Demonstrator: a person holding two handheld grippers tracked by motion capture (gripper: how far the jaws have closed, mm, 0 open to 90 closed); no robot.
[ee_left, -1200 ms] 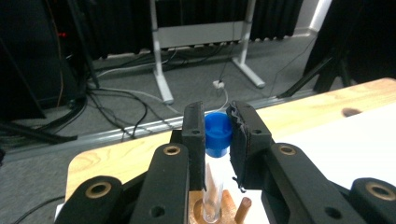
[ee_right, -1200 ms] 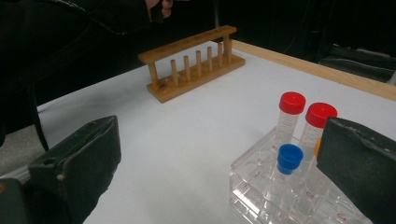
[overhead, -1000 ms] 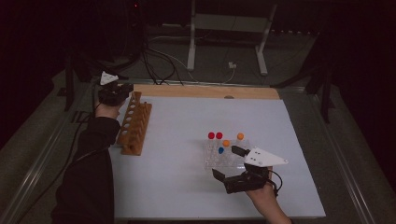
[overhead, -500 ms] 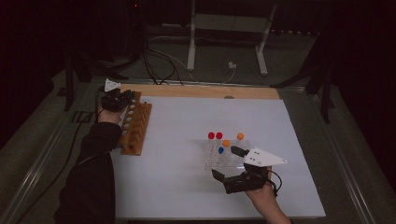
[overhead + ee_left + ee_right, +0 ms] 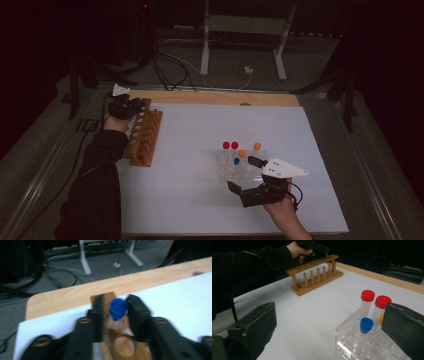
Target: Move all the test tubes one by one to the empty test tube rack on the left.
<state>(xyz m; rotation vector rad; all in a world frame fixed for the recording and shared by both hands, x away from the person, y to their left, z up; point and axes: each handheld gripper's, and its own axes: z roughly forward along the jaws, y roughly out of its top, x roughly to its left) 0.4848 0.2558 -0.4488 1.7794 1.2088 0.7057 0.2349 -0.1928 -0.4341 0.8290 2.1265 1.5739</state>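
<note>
A blue-capped tube [image 5: 117, 308] stands in the far hole of the wooden rack [image 5: 122, 345]. My left gripper [image 5: 115, 312] straddles it; its jaws have just been opening, a small gap shows beside the cap, and the tube stays between them. In the high view the left gripper [image 5: 131, 105] sits at the far end of the wooden rack [image 5: 145, 135]. My right gripper [image 5: 244, 175] is open at the near side of the clear rack [image 5: 240, 167]. The right gripper [image 5: 330, 312] faces two red-capped tubes [image 5: 367, 295], a blue-capped tube [image 5: 366, 325] and an orange-capped one [image 5: 382, 318].
The white mat [image 5: 200, 190] covers the table, with a strip of bare wood [image 5: 215, 98] along its far edge. Cables and a metal stand [image 5: 205, 50] lie on the floor beyond. The wooden rack [image 5: 317, 275] has several free holes.
The left hand has edged slightly along the wooden rack's far end. The right gripper has stayed put.
</note>
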